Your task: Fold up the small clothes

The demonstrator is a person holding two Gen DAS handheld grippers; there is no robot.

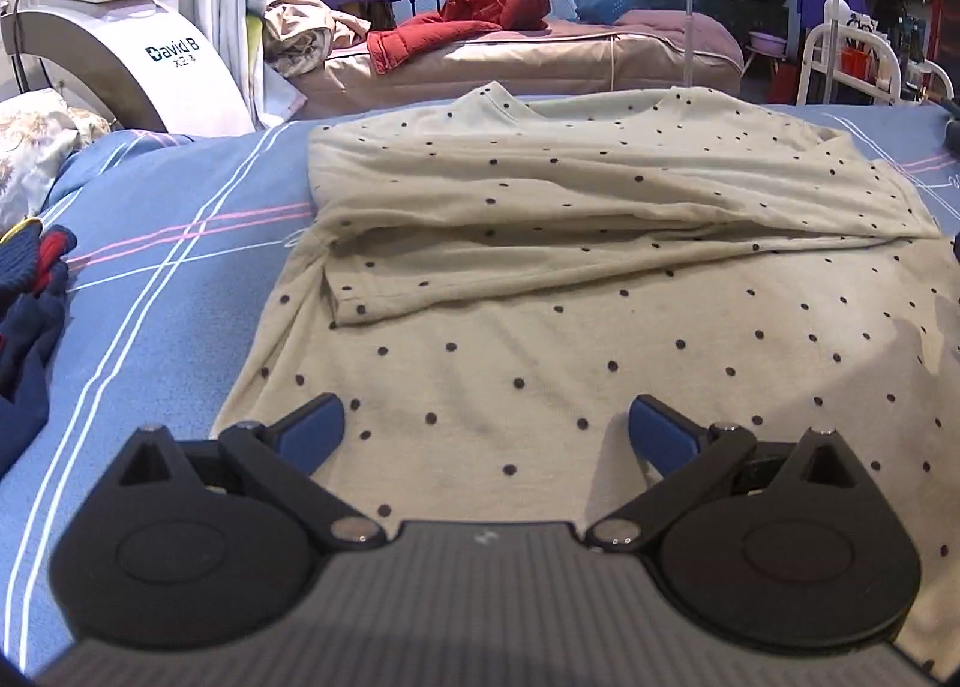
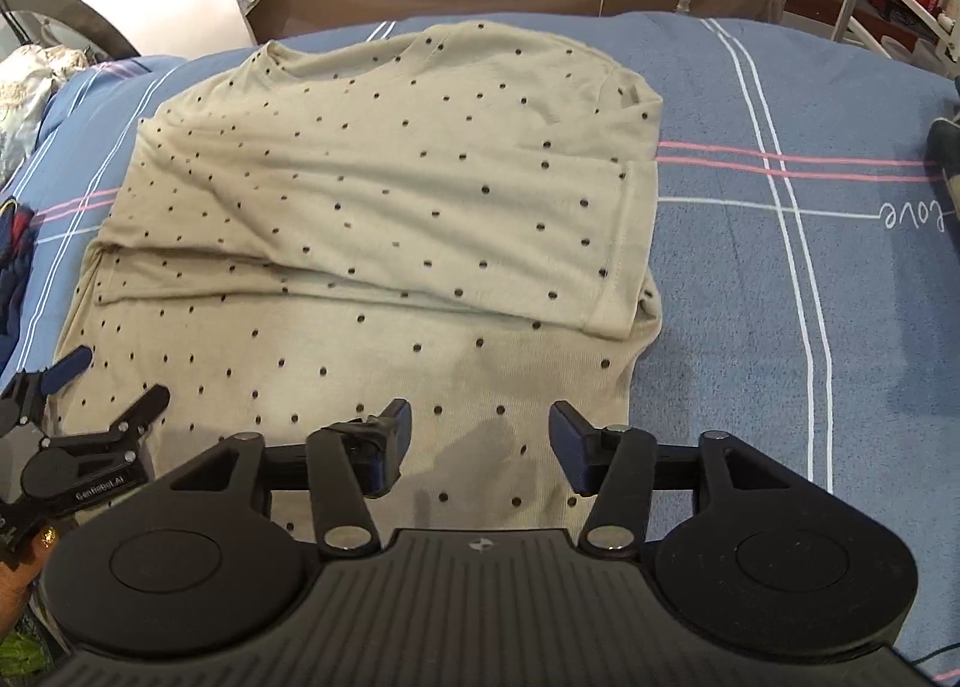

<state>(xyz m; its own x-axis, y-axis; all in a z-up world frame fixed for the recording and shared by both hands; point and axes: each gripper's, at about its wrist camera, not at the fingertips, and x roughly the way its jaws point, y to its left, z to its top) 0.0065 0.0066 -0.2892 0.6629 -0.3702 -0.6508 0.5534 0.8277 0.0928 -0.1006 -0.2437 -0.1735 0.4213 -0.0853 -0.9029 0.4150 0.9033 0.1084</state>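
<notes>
dark garment pile (image 1: pixel 27 297) is lying left of the shirt | left gripper (image 1: pixel 487 429) is hovering with jaws wide apart, gripping nothing | dotted beige shirt (image 1: pixel 600 339) is lying on the blue bedsheet (image 2: pixel 780 297), sleeves folded in | right gripper (image 2: pixel 480 441) is hovering agape over its near hem, empty | only right view is showing "love" lettering (image 2: pixel 912 216) right of shirt

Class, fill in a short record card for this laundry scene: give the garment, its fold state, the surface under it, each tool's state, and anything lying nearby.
garment: beige cotton T-shirt with small dark dots
fold state: both sleeves folded in across the chest; lower half still flat
surface: blue bedsheet with white and pink stripes
left tool: open, empty, over the hem
right tool: open, empty, over the hem
nearby: dark blue and red clothes at the sheet's left edge
</notes>
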